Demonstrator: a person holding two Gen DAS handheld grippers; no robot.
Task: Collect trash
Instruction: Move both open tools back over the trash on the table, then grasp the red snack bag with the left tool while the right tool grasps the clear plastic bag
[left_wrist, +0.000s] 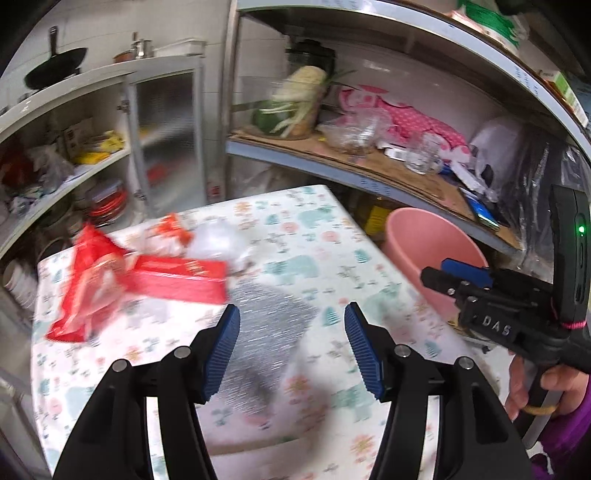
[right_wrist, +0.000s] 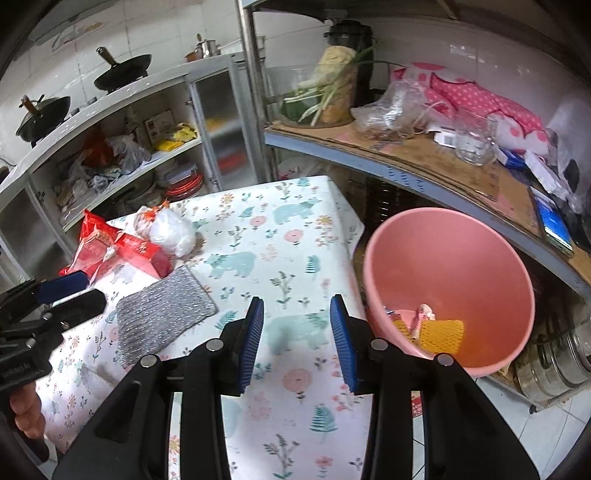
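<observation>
2 tools in view, both spread wide and holding nothing. Left tool (left_wrist: 291, 347) poised over the desk (left_wrist: 325, 236), blue pads apart, with 1 silver scouring cloth (left_wrist: 266, 332) lying flat just ahead and between its fingers. Right tool (right_wrist: 297, 336) likewise gaping over bare patterned cloth of the desk (right_wrist: 280, 229), the same silver scouring cloth (right_wrist: 162, 314) off to its left.

Counted on the desk, beyond the left tool and to its left: 1 red crinkled wrapper (left_wrist: 88, 288), 1 red flat box (left_wrist: 177, 278) touching it, 1 crumpled white plastic bag (left_wrist: 218, 240) behind the box, and 1 small orange-and-white packet (left_wrist: 171, 230) beside the bag. Blurred in the left wrist view; sharper from the right wrist: red wrapper (right_wrist: 96, 240), red box (right_wrist: 144, 254), white bag (right_wrist: 173, 230), all bunched together well ahead-left of the right tool.

1 pink bucket (right_wrist: 491, 258) off the desk edge, just right of the right tool, tilted toward the camera. Inside at the bottom: 1 yellow mesh piece (right_wrist: 443, 332) and a few smaller scraps, too jumbled to count. Same bucket (left_wrist: 413, 236) ahead-right of the left tool, partly behind the right tool's body (left_wrist: 476, 288).

2 black woks (right_wrist: 122, 70) on the cabinet top far ahead-left.
</observation>
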